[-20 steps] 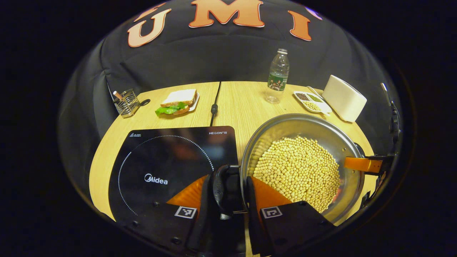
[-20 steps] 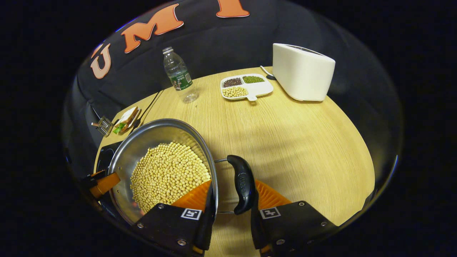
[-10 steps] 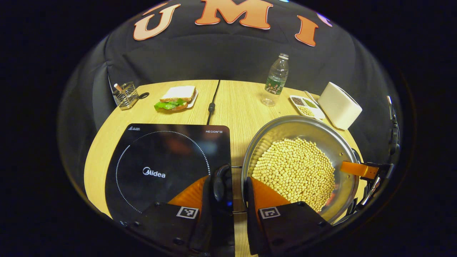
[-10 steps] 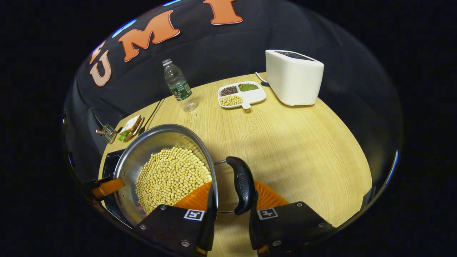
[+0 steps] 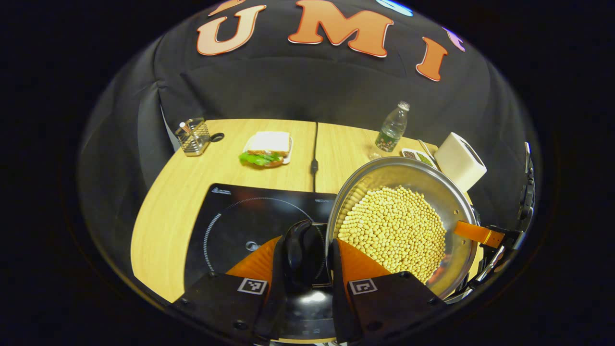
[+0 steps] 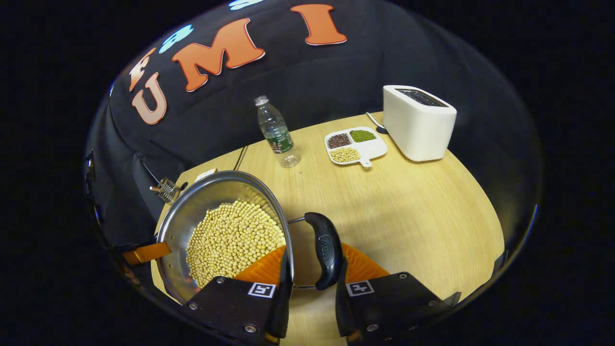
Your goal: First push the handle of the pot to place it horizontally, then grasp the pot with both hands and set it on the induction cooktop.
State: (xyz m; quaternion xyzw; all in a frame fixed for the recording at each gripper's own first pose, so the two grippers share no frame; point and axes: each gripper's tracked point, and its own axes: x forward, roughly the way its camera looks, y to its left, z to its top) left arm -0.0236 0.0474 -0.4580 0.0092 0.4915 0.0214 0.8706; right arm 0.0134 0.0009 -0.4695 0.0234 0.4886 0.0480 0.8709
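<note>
Carrying step in hand: pot (image 5: 401, 226) gripped at both handles, lifted and partway over the cooktop (image 5: 240, 226). Left gripper (image 5: 307, 262) closed narrow on the left handle (image 5: 298, 245), both fingers pressing it, with the dark glass directly beneath. Right gripper (image 6: 312, 269) likewise clamped narrow on the right handle (image 6: 325, 250), over bare desk. Pot full of beans (image 6: 233, 240) and seemingly level (a tilt would spill them). Handles lying out sideways, so the pushing step looks done.

Pot hanging over the cooktop's right edge, toward the desk's near side, not yet centred on the ring. Next: shift further left with both grippers moving together, kept level, until the base sits over the ring, then lower evenly and only then let go. Sandwich (image 5: 266, 149), bottle (image 6: 276, 129), tray (image 6: 355, 144) and toaster (image 6: 418, 120) along the far edge, well apart from the path.
</note>
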